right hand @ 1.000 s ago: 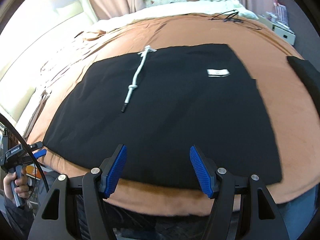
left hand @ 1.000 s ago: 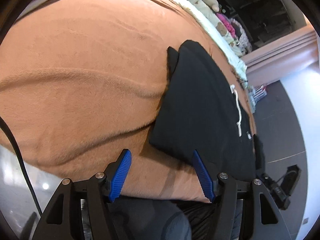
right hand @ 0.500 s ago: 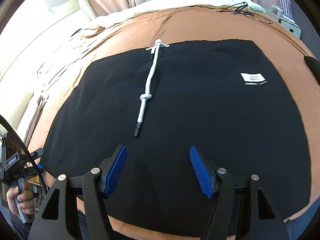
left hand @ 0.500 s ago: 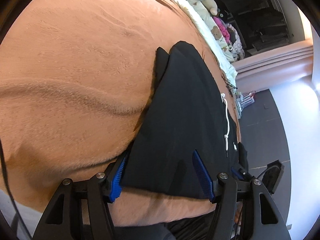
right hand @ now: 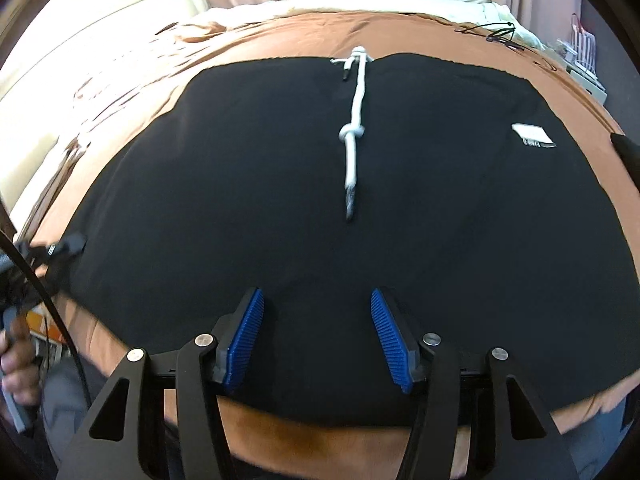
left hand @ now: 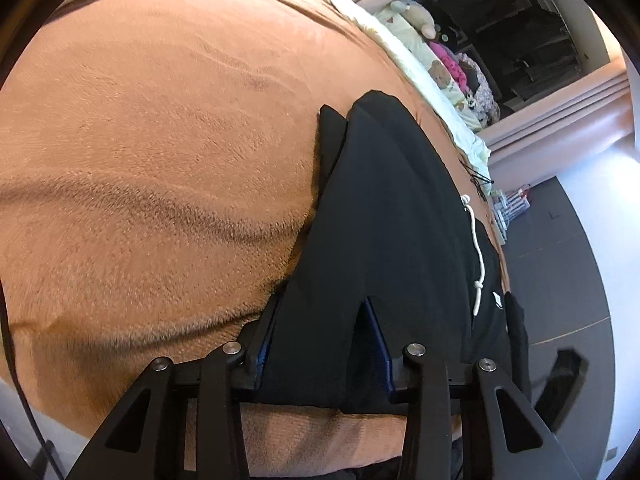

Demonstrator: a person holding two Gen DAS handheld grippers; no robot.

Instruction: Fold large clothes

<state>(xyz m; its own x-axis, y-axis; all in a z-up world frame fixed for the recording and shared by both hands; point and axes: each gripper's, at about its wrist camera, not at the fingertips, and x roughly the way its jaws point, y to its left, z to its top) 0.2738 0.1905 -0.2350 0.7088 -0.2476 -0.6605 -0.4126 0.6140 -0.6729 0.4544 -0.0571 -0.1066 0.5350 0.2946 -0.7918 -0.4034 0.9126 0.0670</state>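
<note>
A black garment (right hand: 400,208) with a white drawstring (right hand: 354,136) and a small white label (right hand: 532,136) lies flat on a brown blanket (left hand: 160,160). In the left wrist view the garment (left hand: 400,220) runs away from me along the bed's right side. My left gripper (left hand: 320,344) has the garment's near corner between its blue pads; black cloth covers the pads and the jaws stand narrowed around it. My right gripper (right hand: 316,324) is open, its blue pads resting over the garment's near edge with nothing between them.
The brown blanket covers a bed, with cream bedding (right hand: 380,4) and stuffed toys (left hand: 416,16) at the far side. Thin black cables (right hand: 496,34) lie on the blanket beyond the garment. Another dark cloth piece (right hand: 626,152) sits at the right edge. Grey floor (left hand: 560,260) lies to the right.
My left gripper moved onto the garment's near corner and closed around it. My right gripper moved forward over the garment's near edge and stayed open.
</note>
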